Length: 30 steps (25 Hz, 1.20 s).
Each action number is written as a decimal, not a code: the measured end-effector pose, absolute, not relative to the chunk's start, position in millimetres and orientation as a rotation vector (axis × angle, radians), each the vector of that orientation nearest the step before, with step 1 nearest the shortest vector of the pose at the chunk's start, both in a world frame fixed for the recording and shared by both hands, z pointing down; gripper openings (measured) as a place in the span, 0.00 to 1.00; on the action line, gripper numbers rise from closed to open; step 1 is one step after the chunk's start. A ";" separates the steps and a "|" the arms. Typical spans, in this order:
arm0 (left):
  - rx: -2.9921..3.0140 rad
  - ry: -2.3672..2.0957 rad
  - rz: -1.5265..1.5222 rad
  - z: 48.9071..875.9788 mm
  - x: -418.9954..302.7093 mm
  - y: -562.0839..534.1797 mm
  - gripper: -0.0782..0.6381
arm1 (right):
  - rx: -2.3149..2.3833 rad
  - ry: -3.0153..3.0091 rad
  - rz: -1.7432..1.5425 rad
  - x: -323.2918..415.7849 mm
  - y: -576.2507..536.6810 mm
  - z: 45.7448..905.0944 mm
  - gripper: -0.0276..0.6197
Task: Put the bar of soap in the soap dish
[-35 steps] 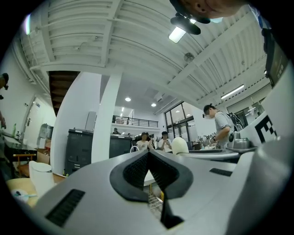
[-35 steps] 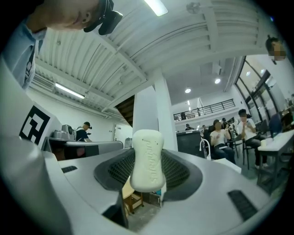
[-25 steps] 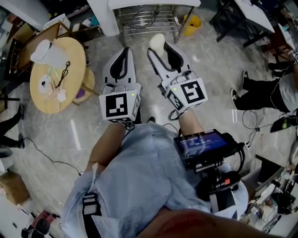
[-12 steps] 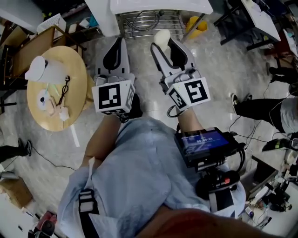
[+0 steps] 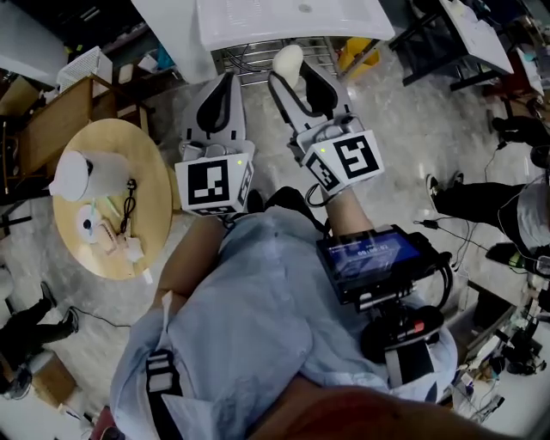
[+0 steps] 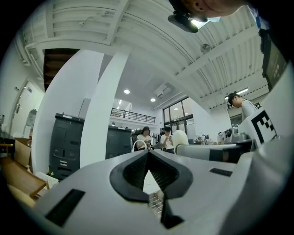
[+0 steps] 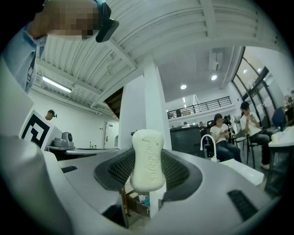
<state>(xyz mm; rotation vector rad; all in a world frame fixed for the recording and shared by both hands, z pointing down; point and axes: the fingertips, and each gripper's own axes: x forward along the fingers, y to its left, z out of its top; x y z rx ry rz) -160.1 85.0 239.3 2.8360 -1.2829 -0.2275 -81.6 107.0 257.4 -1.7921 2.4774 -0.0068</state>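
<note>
Head view and both gripper views, taken while both tools are held out in front of the person. The right gripper (image 5: 294, 76) (image 7: 148, 180) has its jaws closed on the bar of soap (image 5: 288, 61) (image 7: 148, 159), a pale oval bar standing on end between the ribbed black pads and projecting past the jaw tips. In the head view the bar lies just short of the white sink (image 5: 258, 21), above the wire rack (image 5: 258, 51) beneath it. The left gripper (image 5: 225, 84) (image 6: 148, 170), just beside the right one, has its jaws brought together at the tips with nothing between them. A round wooden table (image 5: 155, 180) stands to the left.
</note>
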 end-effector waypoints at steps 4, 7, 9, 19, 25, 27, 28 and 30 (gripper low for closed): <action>2.834 -1.274 -0.218 243.6 -150.2 62.3 0.12 | -1.804 2.475 -0.013 -70.4 83.3 259.8 0.34; 2.833 -1.278 -0.203 247.4 -141.8 44.6 0.12 | -1.801 2.474 -0.015 -61.6 65.2 261.3 0.34; 2.828 -1.287 -0.194 251.0 -137.2 32.0 0.12 | -1.795 2.476 -0.018 -56.9 52.9 263.9 0.34; 2.798 -1.313 -0.109 277.0 -79.2 -72.2 0.12 | -1.739 2.506 -0.075 -6.1 -44.7 285.4 0.34; 2.782 -1.326 -0.072 278.4 -23.7 -147.8 0.12 | -1.657 2.509 -0.144 38.7 -118.8 288.4 0.34; 2.776 -1.343 -0.063 276.2 -12.7 -163.9 0.12 | -1.639 2.516 -0.158 49.6 -134.5 289.1 0.33; 2.775 -1.350 -0.061 275.5 -8.2 -170.5 0.12 | -1.634 2.518 -0.159 54.7 -141.2 289.2 0.33; 2.770 -1.365 -0.059 275.4 -0.7 -183.3 0.12 | -1.625 2.522 -0.158 63.9 -154.6 290.1 0.33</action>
